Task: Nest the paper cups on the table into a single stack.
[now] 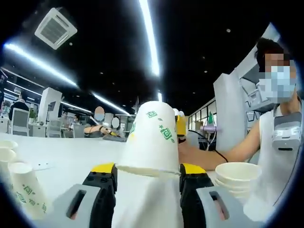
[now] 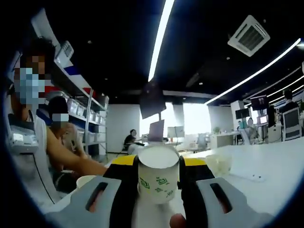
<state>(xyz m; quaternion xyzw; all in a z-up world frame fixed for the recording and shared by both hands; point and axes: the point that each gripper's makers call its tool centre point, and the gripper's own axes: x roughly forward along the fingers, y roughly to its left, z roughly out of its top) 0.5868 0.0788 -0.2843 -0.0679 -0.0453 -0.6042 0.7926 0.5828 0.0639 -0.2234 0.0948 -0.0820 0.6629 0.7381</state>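
Between the black, yellow-tipped jaws of the left tool (image 1: 147,176), an inverted white paper cup with green marks (image 1: 152,140) is clamped at its rim. Outward on the white table (image 1: 71,156) stand upside-down printed paper cups (image 1: 26,190) at the left edge and a short stack of white paper cups (image 1: 237,176) beside a seated person's forearm. The right tool (image 2: 159,178) grips another green-marked white paper cup (image 2: 158,173); a crumpled clear plastic piece (image 2: 219,164) lies just beyond.

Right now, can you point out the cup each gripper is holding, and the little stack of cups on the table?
Upside-down cup (image 1: 151,137), left gripper view: on its printed side wall.
Cup in the right gripper (image 2: 158,178), right gripper view: on its side wall.
Stack of cups (image 1: 237,173), left gripper view: on the top rim.
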